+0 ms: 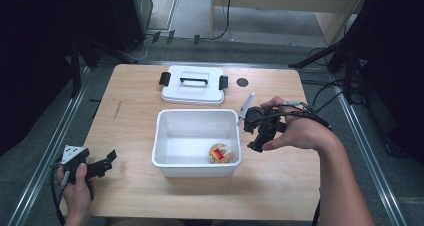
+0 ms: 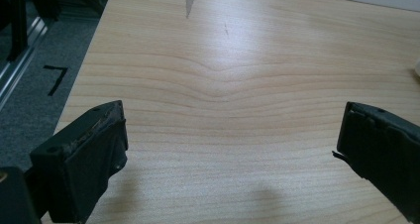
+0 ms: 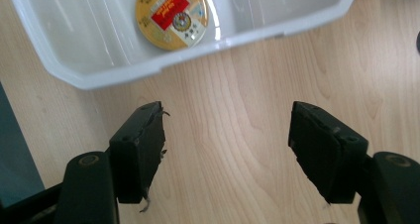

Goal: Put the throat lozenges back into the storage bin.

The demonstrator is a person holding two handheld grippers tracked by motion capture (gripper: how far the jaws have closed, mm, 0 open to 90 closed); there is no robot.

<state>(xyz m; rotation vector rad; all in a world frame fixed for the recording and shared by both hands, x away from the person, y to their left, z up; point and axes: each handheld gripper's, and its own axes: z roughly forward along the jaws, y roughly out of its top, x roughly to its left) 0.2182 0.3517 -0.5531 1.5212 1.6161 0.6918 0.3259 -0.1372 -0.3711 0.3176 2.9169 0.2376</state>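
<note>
A white plastic bin (image 1: pixel 196 115) stands mid-table, and a round gold tin with a red label (image 1: pixel 220 153) lies in its near right corner. In the right gripper view the tin (image 3: pixel 172 16) rests just behind the bin's rim (image 3: pixel 198 53). My right gripper (image 1: pixel 254 145) hovers just to the right of the bin, its jaws pointing down at bare wood. That gripper (image 3: pixel 228 125) is open with nothing between its jaws. My left gripper (image 1: pixel 107 161) rests at the near left corner of the table. It (image 2: pixel 230 130) is open over bare tabletop.
The bin's white lid (image 1: pixel 194 86), with a black handle and clips, lies flat behind the bin. A small black disc (image 1: pixel 242 82) sits on the table to the lid's right. Bare wood (image 1: pixel 125 116) stretches left of the bin. Grey floor surrounds the table.
</note>
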